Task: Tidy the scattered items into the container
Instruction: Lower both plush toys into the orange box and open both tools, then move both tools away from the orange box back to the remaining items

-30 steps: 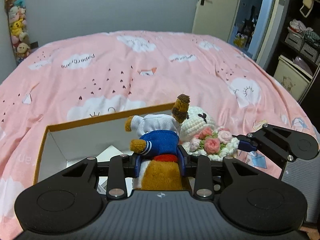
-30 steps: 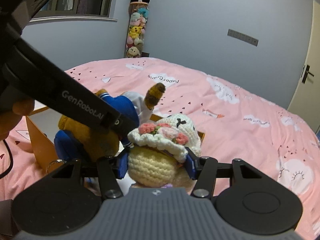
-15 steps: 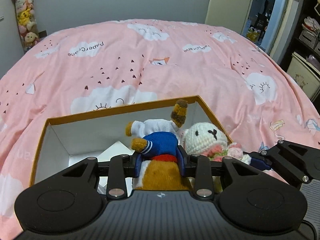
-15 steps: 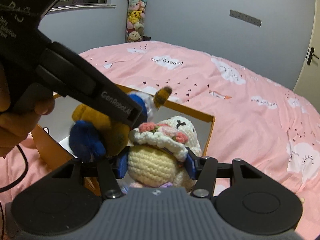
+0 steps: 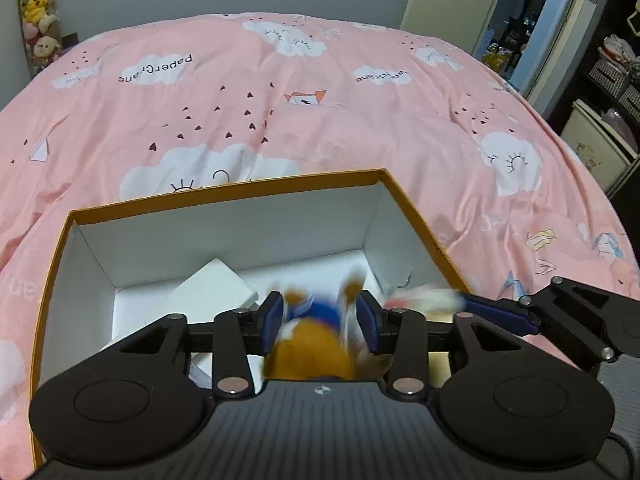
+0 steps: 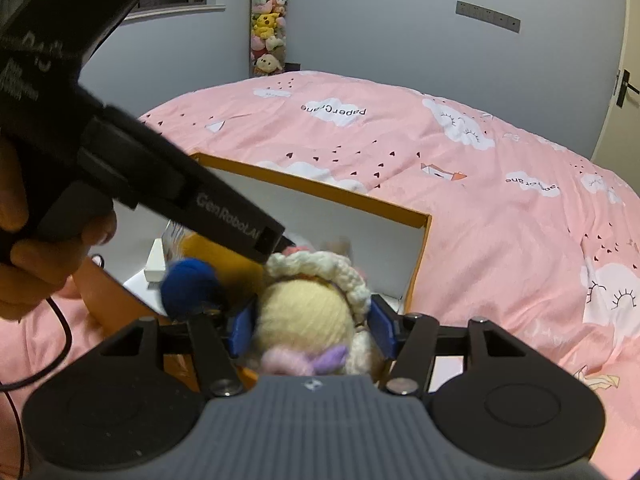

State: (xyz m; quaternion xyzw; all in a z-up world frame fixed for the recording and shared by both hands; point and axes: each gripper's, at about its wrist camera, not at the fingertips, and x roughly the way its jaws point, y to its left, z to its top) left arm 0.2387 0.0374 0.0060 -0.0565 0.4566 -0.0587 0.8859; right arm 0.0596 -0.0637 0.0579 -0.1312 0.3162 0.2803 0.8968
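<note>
An orange-rimmed box (image 5: 224, 196) with white inner walls lies on the bed, also in the right wrist view (image 6: 320, 188). My left gripper (image 5: 320, 320) hangs over it, jaws opening. Between them a brown bear toy in a blue jacket (image 5: 316, 340), motion-blurred, is slipping down, head first. In the right wrist view the bear (image 6: 190, 288) shows under the left gripper's body. My right gripper (image 6: 312, 328) is shut on a cream crocheted doll with a flowered hat (image 6: 304, 316), held over the box's right corner. The doll (image 5: 424, 296) shows blurred beside a right finger (image 5: 496, 314).
A small white carton (image 5: 212, 292) lies inside the box. The pink cloud-print duvet (image 5: 360, 120) surrounds it. A person's hand (image 6: 40, 264) holds the left gripper, with a cable trailing. A tube of plush toys (image 6: 266, 28) stands at the far wall; shelves (image 5: 612, 80) stand right.
Both grippers have tipped down toward the box. The bear, firmly held and sharp before, now sits lower between the left jaws and is blurred. The doll has come down over the box's corner.
</note>
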